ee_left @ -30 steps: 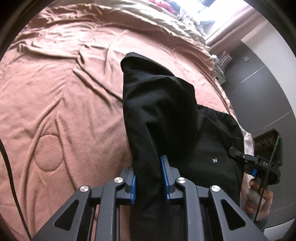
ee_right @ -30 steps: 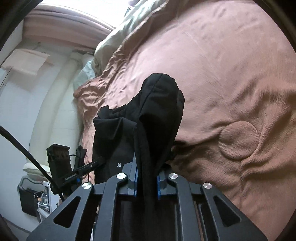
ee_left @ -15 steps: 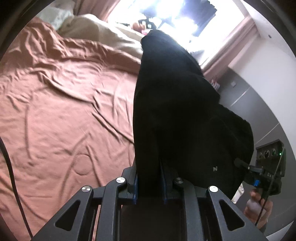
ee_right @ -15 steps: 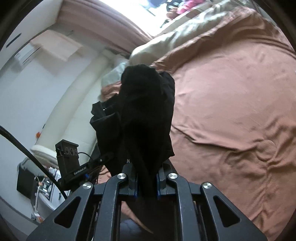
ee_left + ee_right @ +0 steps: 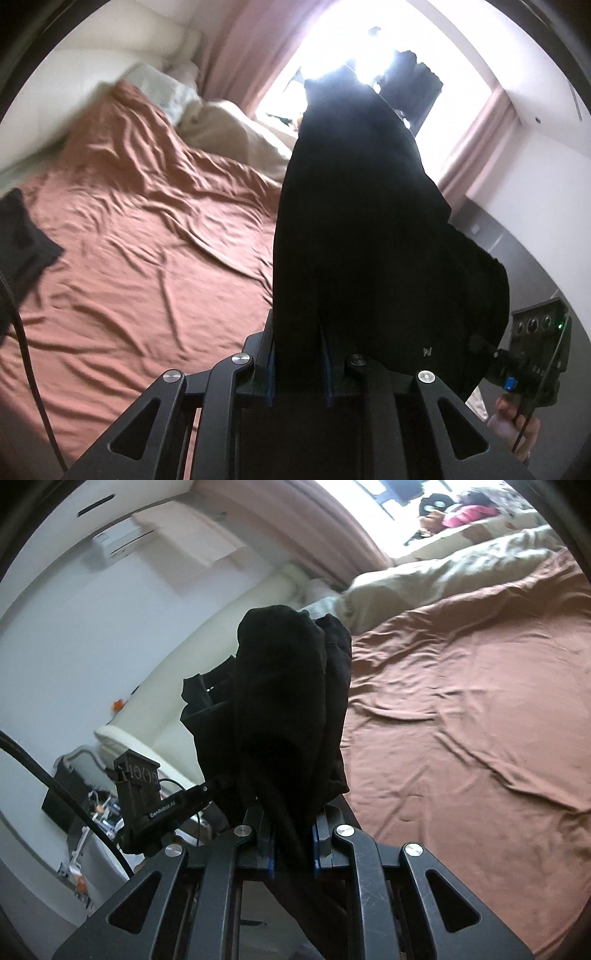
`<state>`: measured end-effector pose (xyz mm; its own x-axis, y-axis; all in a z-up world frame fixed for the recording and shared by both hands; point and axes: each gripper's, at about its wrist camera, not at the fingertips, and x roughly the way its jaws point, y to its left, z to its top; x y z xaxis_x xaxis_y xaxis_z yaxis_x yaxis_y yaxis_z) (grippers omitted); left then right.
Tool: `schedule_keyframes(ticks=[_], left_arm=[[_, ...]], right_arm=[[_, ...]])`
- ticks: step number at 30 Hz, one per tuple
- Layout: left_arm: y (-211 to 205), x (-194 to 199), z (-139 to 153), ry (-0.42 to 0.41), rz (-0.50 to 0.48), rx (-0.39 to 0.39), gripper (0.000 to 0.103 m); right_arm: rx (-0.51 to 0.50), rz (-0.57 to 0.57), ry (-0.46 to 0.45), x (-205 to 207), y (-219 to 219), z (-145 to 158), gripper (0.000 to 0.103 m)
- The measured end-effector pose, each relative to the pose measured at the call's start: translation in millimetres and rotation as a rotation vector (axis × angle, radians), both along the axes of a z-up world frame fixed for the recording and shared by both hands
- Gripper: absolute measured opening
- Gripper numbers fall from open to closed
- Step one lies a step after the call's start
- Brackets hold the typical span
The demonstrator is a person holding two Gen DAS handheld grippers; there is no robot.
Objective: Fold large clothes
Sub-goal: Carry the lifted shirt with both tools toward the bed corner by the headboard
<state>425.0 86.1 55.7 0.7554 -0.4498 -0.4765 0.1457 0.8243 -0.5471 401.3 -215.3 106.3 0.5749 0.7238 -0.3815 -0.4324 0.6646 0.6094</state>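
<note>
matt black cloth garment [image 5: 354, 221], creased satiny bedsheet [image 5: 140, 258]

A bedroom in strong daylight, with a large bed under the window.

The bed [image 5: 140, 258] wears a wrinkled rust-brown cover, and a pale beige duvet [image 5: 443, 576] is bunched at its far side beside a light pillow [image 5: 162, 88]. Behind it a cream padded headboard [image 5: 74, 85] curves along the white wall [image 5: 74, 627]. Dusty pink curtains [image 5: 236, 66] frame the window [image 5: 354, 48], which is overexposed. A white air conditioner [image 5: 122, 542] hangs high on the wall.
</note>
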Motion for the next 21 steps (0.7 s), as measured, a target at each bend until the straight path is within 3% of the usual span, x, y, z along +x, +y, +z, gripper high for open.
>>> schedule_keyframes(ticks=[10, 21], left_arm=[[104, -54, 27, -0.067, 0.127, -0.012, 0.020], [210, -91, 37, -0.097, 0.243, 0.009, 0.019]], right_arm=[[-0.015, 0.114, -0.043, 18, 97, 14, 0.010], [0.005, 0.222, -0.046, 67, 200, 4, 0.010]])
